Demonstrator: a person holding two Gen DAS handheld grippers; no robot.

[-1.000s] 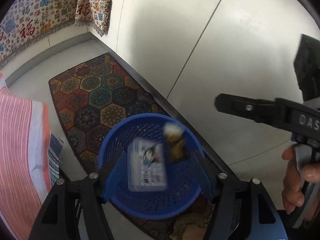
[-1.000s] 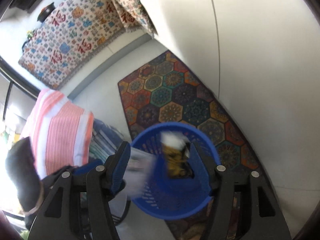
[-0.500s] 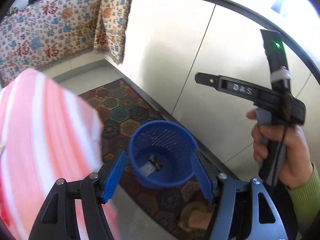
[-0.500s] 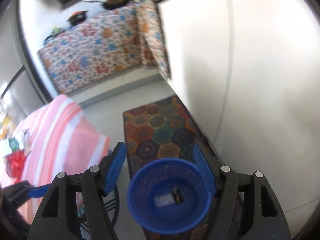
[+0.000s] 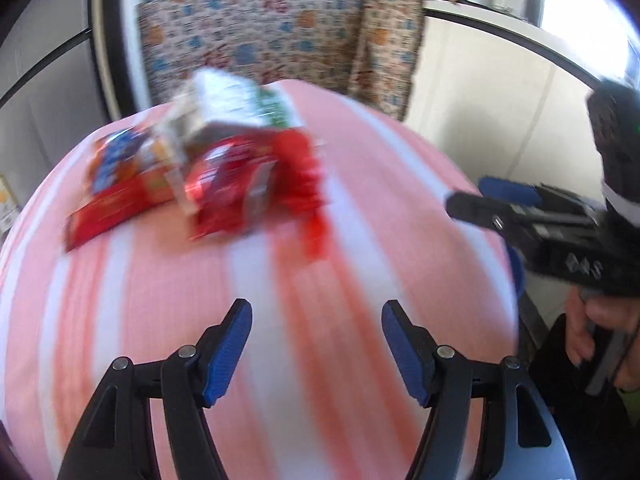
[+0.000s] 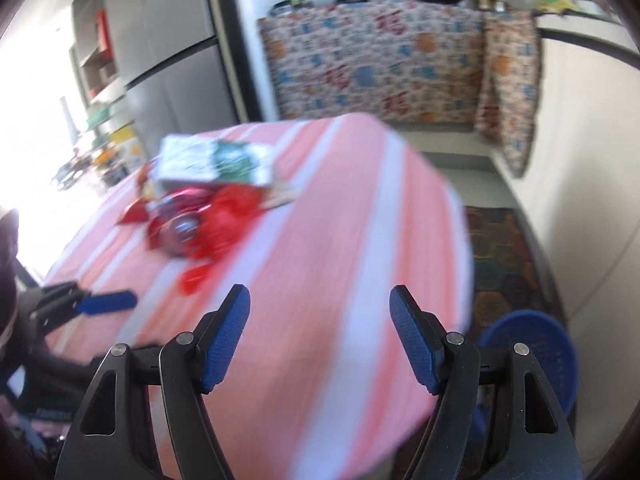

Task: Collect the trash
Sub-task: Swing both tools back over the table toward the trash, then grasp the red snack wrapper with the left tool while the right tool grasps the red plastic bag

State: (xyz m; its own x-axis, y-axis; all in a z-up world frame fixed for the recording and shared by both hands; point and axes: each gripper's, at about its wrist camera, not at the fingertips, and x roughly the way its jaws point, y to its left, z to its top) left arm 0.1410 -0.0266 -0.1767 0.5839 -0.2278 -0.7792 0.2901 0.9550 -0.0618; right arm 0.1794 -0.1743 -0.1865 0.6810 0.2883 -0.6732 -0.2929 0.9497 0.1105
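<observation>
Both views are blurred by motion. A heap of trash lies on the pink-and-white striped table (image 5: 280, 320): red crinkled wrappers (image 5: 256, 184), a white and green carton (image 5: 232, 100) and a flat red packet (image 5: 116, 208). My left gripper (image 5: 316, 344) hovers open and empty over the near part of the table. My right gripper (image 6: 320, 336) is open and empty too, above the table (image 6: 340, 240), with the wrappers (image 6: 204, 220) and carton (image 6: 212, 160) beyond to the left. The blue mesh trash basket (image 6: 536, 352) stands on the floor at lower right.
A patterned cloth (image 6: 376, 60) covers a counter with pots at the back. White cabinet fronts (image 5: 500, 112) run along the right. A hexagon-patterned rug (image 6: 504, 256) lies by the basket. A grey fridge (image 6: 172, 60) stands at the left.
Both grippers swung away from above the blue basket, where the dropped trash landed, up and over the striped table. The trash heap has come into view. The right jaws opened slightly.
</observation>
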